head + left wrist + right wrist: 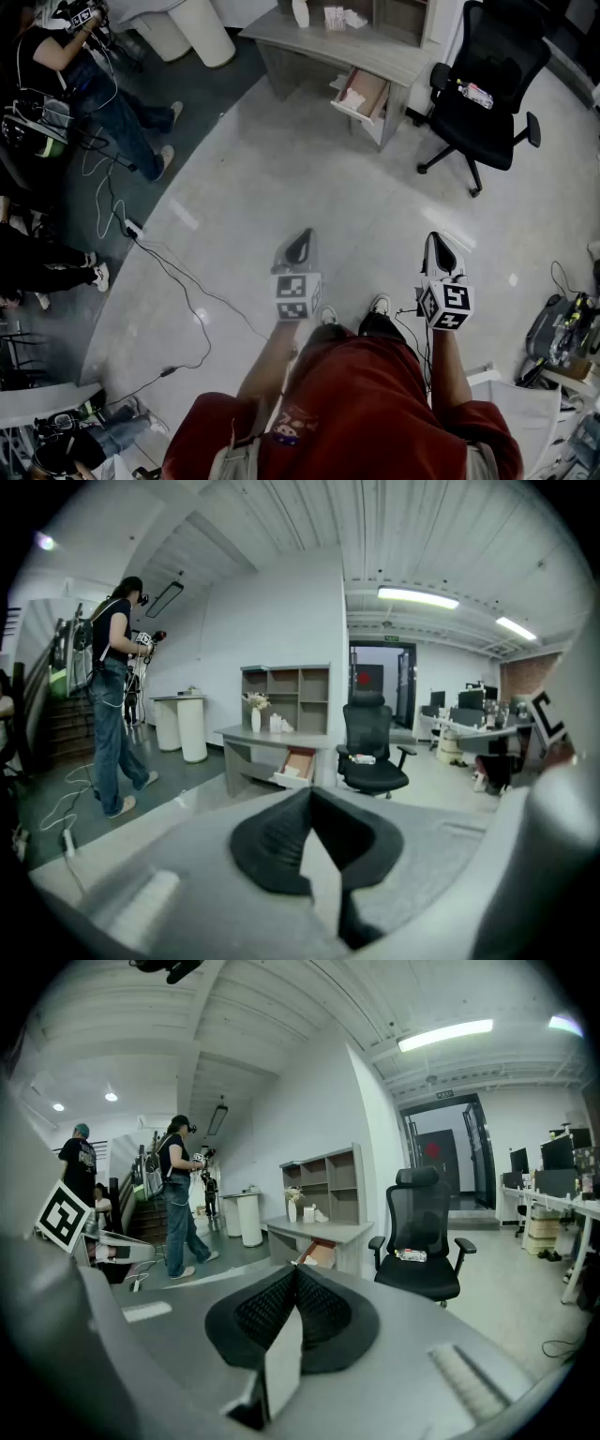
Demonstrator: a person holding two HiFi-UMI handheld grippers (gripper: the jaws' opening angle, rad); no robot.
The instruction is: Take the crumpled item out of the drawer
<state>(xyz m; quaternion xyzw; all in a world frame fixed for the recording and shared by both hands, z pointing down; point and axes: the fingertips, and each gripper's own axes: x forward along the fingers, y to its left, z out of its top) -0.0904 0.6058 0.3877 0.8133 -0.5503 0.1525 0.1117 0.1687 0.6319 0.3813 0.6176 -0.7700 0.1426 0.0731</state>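
Note:
A grey desk (366, 52) stands far ahead with its drawer (367, 86) pulled open. A white crumpled item (352, 97) lies inside the drawer. The same open drawer (298, 764) shows small in the left gripper view, and the drawer (321, 1254) also in the right gripper view. My left gripper (301, 238) and right gripper (437, 240) are held in front of me over the floor, well short of the desk. The left gripper (310, 792) has its jaws pressed together with nothing between them. So does the right gripper (294, 1270).
A black office chair (487, 84) with a bottle (476, 94) on its seat stands right of the desk. A person (94, 75) stands at the far left near a white pedestal (202, 28). Cables (159, 262) trail over the floor at left.

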